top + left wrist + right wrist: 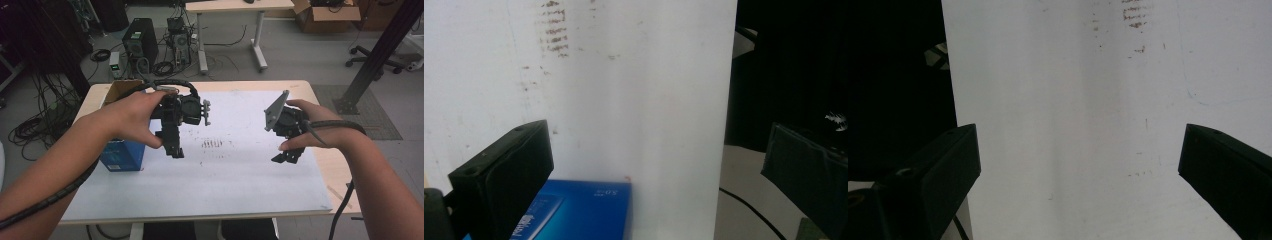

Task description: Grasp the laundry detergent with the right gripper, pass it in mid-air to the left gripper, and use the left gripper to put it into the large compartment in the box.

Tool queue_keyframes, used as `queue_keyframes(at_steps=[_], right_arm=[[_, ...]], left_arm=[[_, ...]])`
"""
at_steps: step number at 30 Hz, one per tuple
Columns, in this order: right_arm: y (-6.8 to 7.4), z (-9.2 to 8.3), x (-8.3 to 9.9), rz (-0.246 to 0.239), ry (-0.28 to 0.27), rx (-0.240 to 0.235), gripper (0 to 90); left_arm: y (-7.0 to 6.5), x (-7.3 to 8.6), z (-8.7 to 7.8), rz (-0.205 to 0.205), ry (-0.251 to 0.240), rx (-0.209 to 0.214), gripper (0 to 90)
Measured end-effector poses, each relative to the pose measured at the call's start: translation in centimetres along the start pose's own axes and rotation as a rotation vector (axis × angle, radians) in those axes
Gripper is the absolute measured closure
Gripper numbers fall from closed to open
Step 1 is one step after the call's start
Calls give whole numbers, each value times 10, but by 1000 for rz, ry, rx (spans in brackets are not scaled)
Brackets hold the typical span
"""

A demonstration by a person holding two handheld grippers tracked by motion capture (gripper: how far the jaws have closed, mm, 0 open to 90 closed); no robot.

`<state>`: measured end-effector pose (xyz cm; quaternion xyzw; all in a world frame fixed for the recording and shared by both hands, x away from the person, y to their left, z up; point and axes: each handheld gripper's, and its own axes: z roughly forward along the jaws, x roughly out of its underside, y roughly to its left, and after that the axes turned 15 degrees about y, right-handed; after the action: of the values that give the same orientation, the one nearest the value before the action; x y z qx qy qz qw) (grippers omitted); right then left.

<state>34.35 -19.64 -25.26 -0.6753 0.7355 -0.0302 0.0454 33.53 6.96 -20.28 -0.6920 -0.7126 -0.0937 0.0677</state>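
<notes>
Both hand-held grippers hover over a white sheet (235, 175) that covers the table. My left gripper (173, 149) points down beside a blue box (121, 154) at the table's left. In the left gripper view, my left gripper (656, 170) is open with nothing between its jaws, and the blue box (584, 210) lies low between them. My right gripper (287, 157) is held over the sheet's right part. In the right gripper view, my right gripper (1080, 167) is open above bare sheet (1073, 125).
Dark smudges (212, 144) mark the sheet's middle. The blue box has an open brown cardboard top (120, 90). Beyond the table are computer towers (140, 42), cables, another table (235, 7), a cardboard box (325, 17) and a black post (380, 55).
</notes>
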Motion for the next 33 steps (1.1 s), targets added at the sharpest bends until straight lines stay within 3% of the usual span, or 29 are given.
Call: queue_keyframes(at_steps=[5, 16, 33], right_arm=[[-6, 2, 0, 1, -1, -1, 35], [-15, 3, -5, 4, 6, -3, 35], [-13, 4, -11, 4, 5, -2, 35]], left_arm=[[9, -4, 2, 7, 6, 17, 2], [14, -6, 7, 8, 4, 29, 2], [16, 2, 12, -6, -15, 37, 2]])
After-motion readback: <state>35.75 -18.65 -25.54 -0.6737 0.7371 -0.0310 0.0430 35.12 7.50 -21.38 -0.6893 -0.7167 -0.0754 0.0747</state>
